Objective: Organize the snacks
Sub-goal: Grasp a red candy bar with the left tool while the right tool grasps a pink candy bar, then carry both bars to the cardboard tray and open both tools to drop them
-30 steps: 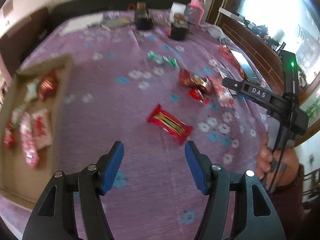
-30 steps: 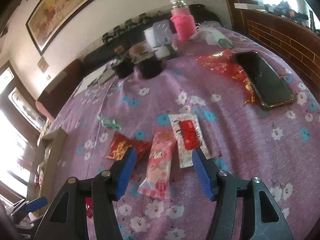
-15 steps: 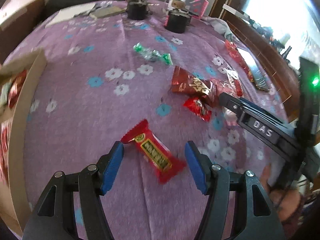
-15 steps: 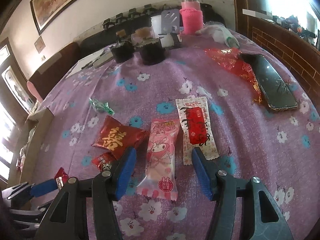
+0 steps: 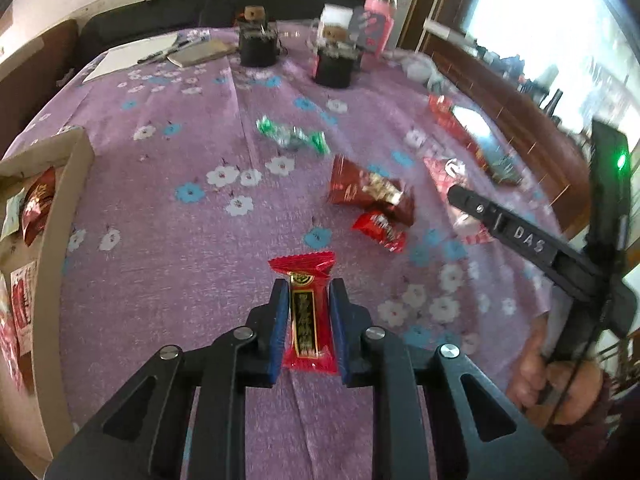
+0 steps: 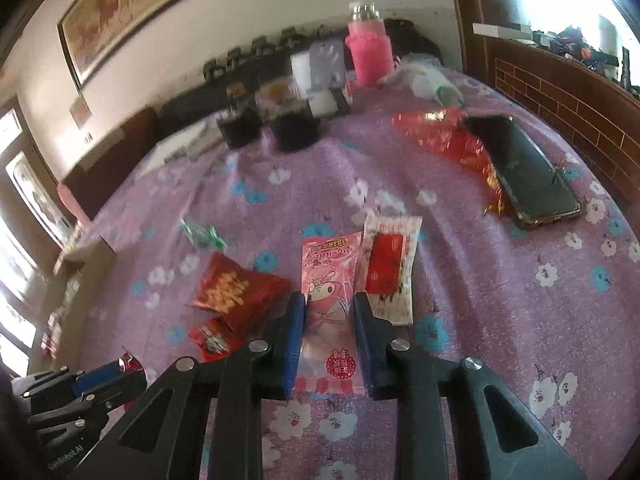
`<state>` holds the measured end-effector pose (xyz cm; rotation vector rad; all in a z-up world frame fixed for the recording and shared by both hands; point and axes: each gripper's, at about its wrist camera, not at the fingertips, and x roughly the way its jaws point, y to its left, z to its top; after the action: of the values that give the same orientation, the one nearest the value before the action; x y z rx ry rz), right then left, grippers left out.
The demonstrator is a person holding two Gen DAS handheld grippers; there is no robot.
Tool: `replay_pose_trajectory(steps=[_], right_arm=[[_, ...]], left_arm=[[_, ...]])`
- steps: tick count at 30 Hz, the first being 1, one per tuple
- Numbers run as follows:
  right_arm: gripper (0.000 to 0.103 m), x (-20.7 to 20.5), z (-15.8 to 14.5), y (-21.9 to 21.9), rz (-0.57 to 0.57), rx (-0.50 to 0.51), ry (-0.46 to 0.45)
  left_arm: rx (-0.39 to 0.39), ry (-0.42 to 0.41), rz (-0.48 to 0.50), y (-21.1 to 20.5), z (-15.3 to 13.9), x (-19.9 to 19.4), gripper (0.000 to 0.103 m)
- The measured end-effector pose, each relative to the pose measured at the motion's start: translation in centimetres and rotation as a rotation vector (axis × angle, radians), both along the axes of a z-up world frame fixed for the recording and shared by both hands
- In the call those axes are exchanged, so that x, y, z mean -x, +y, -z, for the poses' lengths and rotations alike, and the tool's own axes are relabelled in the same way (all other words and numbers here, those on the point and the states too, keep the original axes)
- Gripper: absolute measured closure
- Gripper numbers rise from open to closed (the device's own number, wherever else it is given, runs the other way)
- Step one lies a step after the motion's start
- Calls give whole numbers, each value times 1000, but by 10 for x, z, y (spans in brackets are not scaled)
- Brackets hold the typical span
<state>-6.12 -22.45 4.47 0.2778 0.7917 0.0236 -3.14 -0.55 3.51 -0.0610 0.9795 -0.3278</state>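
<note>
Both claws had just been closing, each w/ a snack between the pads: left gripper (image 5: 309,305) clenched on the red bar (image 5: 306,312), pinched across its narrow width, long axis running along the fingers, prob so the wrapper won't twist out on the lift; right gripper (image 6: 329,332) clamped on the pink packet (image 6: 329,296) the same way, by its long edges. Both snacks looked flat on the cloth, not lifted yet afaict. Cardboard box (image 5: 66,208) sat at the table's left edge w/ a few red and white packs already in it, so likely the drop spot, well apart from both grips. Loose stuff left: white-red sachet (image 6: 390,270) just beside the pink one, big red pouch (image 6: 236,292), small red candy (image 5: 380,230), green twist candy (image 5: 292,136). Surface was a purple floral tablecloth (image 5: 180,240), soft and a bit creased, so thin wrappers could drag it. Far end: two dark jars, pink bottle (image 6: 368,48), notepad; phone (image 6: 520,172) on the right; framed painting on the wall, bright window to the right
</note>
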Motion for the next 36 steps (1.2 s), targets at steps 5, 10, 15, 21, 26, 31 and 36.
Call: replay_pose_trajectory(steps=[5, 10, 15, 21, 26, 31, 36], right_arm=[[78, 5, -10, 3, -17, -14, -57], [78, 4, -9, 7, -17, 8, -52], [78, 0, -3, 13, -20, 42, -24], [77, 1, -1, 13, -14, 51, -19], [77, 1, -2, 11, -24, 29, -22], [77, 3, -5, 10, -30, 21, -36], [77, 4, -6, 10, -26, 17, -42]], left_arm=[[89, -37, -21, 23, -21, 13, 86], [132, -63, -57, 53, -33, 26, 85], [97, 2, -54, 47, -16, 20, 85], [33, -11, -24, 15, 0, 3, 46], [-58, -41, -12, -4, 8, -8, 42], [-136, -43, 2, -15, 26, -13, 48], [-125, -32, 4, -10, 22, -9, 87]])
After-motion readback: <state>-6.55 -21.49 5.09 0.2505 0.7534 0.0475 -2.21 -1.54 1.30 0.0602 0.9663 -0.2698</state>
